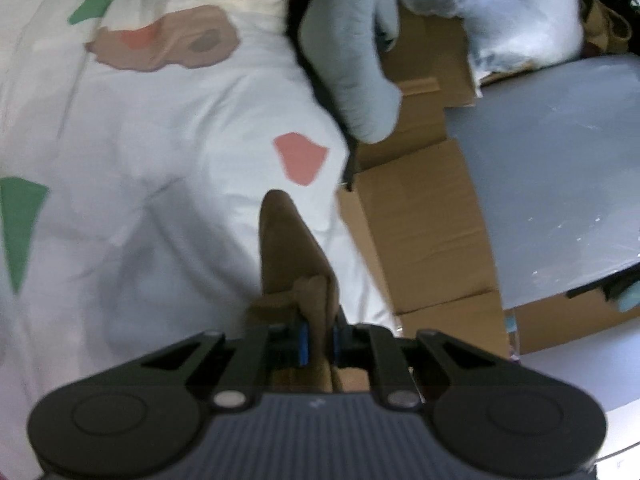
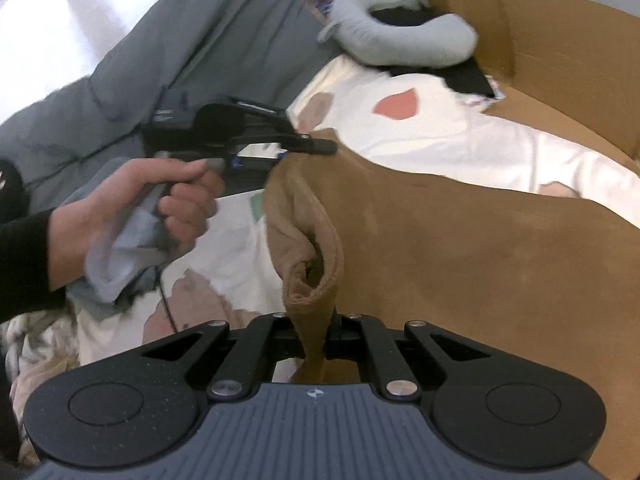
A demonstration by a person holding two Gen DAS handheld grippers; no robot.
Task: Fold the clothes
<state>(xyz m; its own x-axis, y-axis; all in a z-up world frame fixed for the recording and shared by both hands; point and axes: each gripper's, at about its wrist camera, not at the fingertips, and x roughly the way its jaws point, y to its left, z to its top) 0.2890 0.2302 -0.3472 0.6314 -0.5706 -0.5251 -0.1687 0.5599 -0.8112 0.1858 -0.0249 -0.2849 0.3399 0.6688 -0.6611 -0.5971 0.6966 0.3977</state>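
A brown garment (image 2: pixel 460 248) lies spread over a white bedsheet with coloured patches (image 2: pixel 460 132). My right gripper (image 2: pixel 316 340) is shut on a bunched edge of it, which hangs in a rolled fold just ahead of the jaws. My left gripper (image 1: pixel 320 340) is shut on another edge of the brown garment (image 1: pixel 288 248), which stands up in a narrow peak before its blue pads. In the right wrist view the left gripper (image 2: pixel 316 146) pinches the cloth's far corner, held by a person's hand (image 2: pixel 168 200).
A grey-blue neck pillow (image 1: pixel 352 60) (image 2: pixel 400 40) lies at the bed's far end. Cardboard boxes (image 1: pixel 420 220) (image 2: pixel 560 60) stand along the bedside, beside a grey surface (image 1: pixel 560 160). A grey duvet (image 2: pixel 200 40) is heaped at the left, with pale cloth below the hand.
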